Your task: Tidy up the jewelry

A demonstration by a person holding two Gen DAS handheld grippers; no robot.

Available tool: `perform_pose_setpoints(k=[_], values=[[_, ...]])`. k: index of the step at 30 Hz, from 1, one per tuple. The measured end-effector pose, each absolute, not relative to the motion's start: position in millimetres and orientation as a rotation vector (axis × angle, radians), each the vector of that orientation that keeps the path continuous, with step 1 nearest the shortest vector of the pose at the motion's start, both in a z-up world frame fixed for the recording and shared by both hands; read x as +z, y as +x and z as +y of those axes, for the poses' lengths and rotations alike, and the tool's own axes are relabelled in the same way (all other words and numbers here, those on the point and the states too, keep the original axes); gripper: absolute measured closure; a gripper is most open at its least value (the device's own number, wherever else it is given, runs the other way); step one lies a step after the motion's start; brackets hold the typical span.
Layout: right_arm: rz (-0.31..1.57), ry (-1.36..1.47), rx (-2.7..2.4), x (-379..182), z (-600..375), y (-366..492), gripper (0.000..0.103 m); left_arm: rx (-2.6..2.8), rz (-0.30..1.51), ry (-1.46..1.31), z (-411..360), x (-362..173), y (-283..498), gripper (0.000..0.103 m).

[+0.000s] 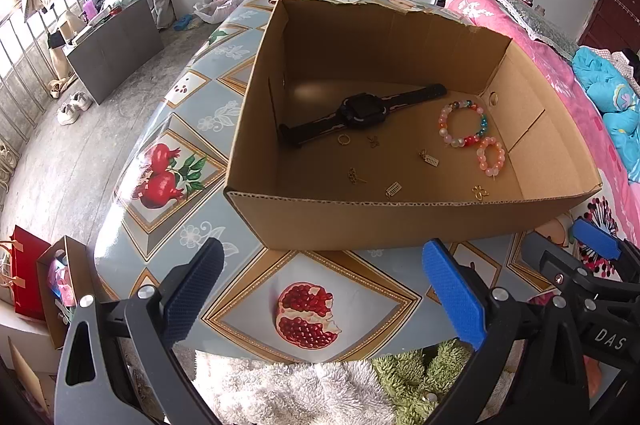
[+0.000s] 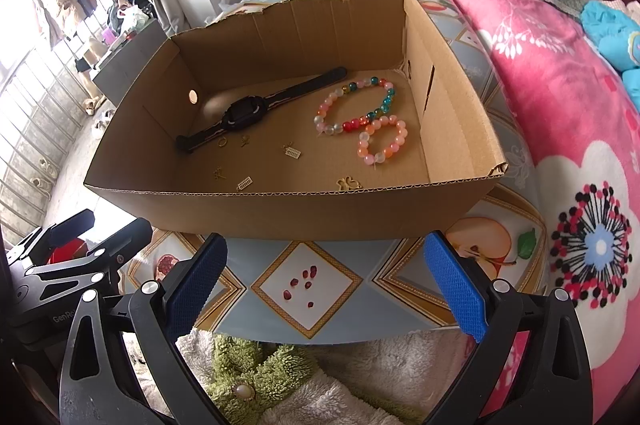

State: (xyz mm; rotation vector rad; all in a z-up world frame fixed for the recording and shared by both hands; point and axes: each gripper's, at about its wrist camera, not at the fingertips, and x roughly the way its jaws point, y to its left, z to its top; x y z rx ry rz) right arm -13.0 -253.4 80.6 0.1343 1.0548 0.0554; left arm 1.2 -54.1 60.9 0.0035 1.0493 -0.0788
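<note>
An open cardboard box stands on the fruit-patterned table. Inside lie a black watch, a large multicoloured bead bracelet, a small pink bead bracelet and several small gold charms, among them a ring and a grid-shaped charm. My left gripper hovers open in front of the box, nothing between its fingers. My right gripper is open too, just before the near wall.
The table ends close to me, with a fluffy white and green garment below its edge. A pink floral quilt borders the right side. The right gripper's body shows in the left view; open floor lies left.
</note>
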Motion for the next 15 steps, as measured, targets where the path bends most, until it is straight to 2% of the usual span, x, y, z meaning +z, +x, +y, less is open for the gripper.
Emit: perform_pose_setpoints(k=[15], values=[[1.057, 0.133, 0.055, 79.2, -253.9, -13.3, 0.008, -0.08, 1.053, 0.004, -54.1, 57.9, -0.7, 0.005]])
